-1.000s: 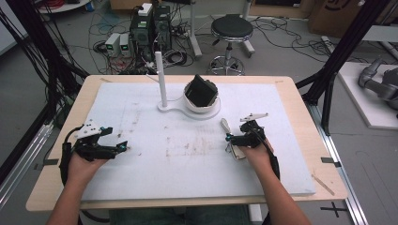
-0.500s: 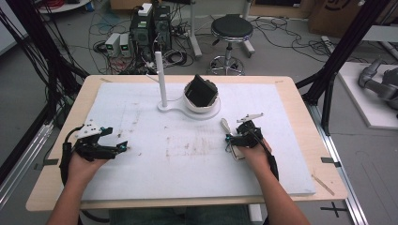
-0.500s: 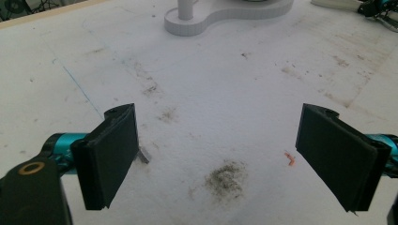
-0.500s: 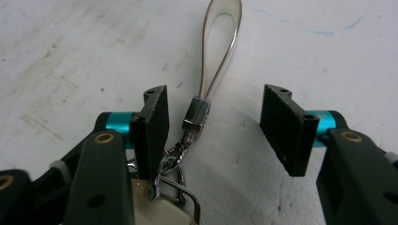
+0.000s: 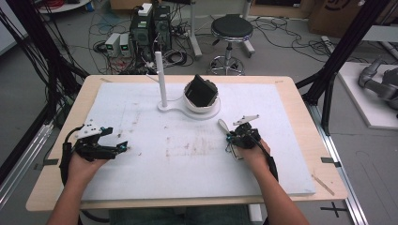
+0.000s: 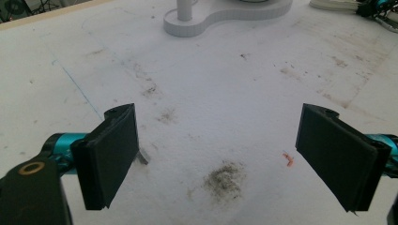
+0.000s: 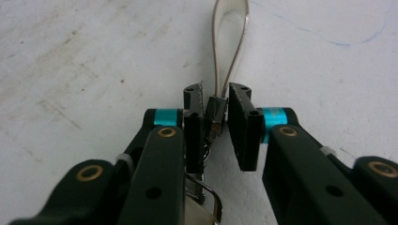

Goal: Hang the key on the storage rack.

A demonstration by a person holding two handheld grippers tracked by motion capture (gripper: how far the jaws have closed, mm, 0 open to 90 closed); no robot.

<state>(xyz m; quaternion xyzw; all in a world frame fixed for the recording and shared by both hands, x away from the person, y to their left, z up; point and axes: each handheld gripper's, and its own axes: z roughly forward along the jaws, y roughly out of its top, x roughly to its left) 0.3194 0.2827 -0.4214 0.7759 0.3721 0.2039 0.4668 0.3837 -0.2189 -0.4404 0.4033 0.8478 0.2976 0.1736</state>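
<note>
Jaws, right gripper: just closing, now narrow, clamped on the dark clip end of a pale looped strap at centre frame in the right gripper view; loop runs away toward the upper edge, flat on the white mat. Metal ring hardware lies under the jaws at lower centre. High view: strap right of centre on the counter, tip pointing toward the white stand with upright post and black-lined cup at upper centre. Jaws, left gripper: wide, nothing between them, resting low at the left of the high view over a stained patch of mat. Handling note, as judgement: grip sits on the stiff clip, which looks sound; lift straight and slowly so the limp loop trails clear, and check the ring does not snag the pads.
</note>
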